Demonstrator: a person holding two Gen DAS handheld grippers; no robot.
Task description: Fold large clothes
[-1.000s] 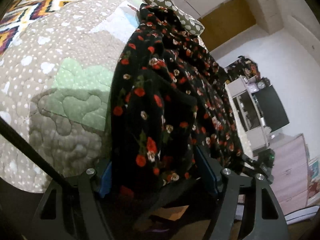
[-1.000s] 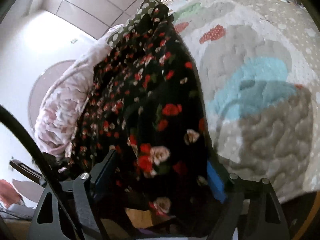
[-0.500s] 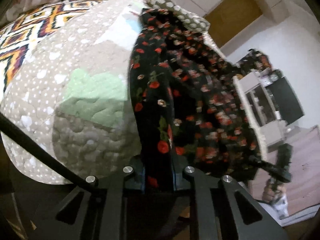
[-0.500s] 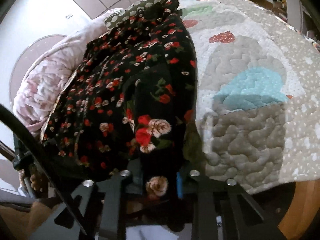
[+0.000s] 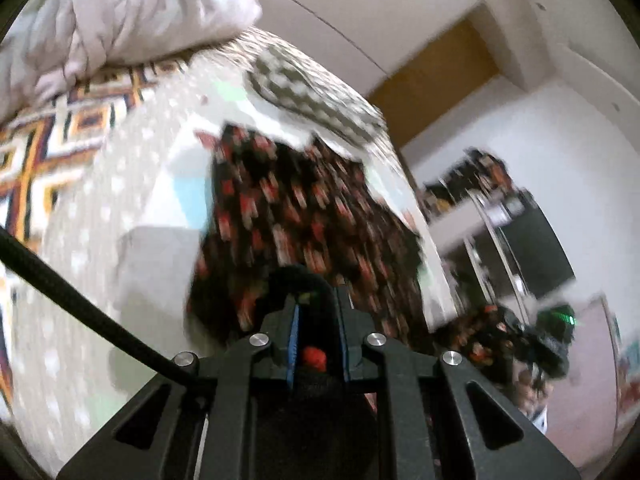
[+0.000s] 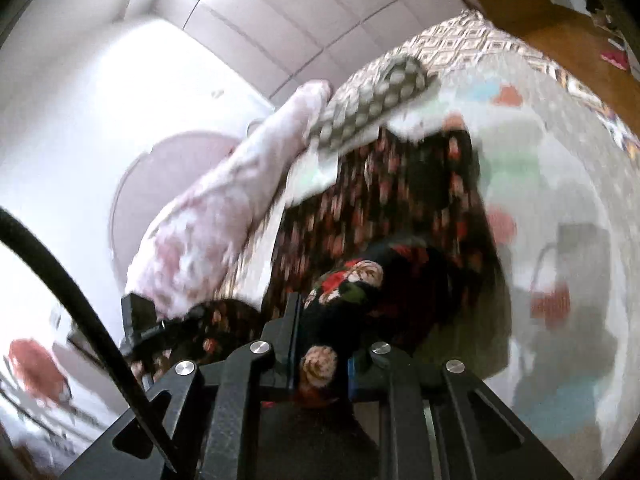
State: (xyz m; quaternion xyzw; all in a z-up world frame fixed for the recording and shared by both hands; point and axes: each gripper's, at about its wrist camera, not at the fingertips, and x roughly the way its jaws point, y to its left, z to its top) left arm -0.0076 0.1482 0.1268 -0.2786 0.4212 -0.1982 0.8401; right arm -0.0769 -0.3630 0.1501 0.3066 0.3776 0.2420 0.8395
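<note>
The left gripper (image 5: pixel 316 312) is pinched tight on an edge of the black flowery dress (image 5: pixel 304 216). The right gripper (image 6: pixel 320 320) is pinched tight on another bunch of the same dress (image 6: pixel 400 216). The rest of the dress lies on the quilt (image 5: pixel 100 248), stretching away toward 12 o'clock. Both pictures are blurry, so small things are hard to see.

What could go wrong? I think the cloth could slip out, because each gripper holds only a small bunch and the dress looks big and floppy. If one hand goes faster than the other, the fold could come out crooked. The loose part could also drag and bunch up on the bumpy quilt.

A spotted pillow (image 5: pixel 316 96) sits at 12 o'clock, touching the far end of the dress. It may get in the way if the fold goes that far. A pink blanket (image 5: pixel 120 20) is piled at 10 o'clock in the left view. A shelf with a dark screen (image 5: pixel 536 244) stands at 3 o'clock, well apart from the bed.
</note>
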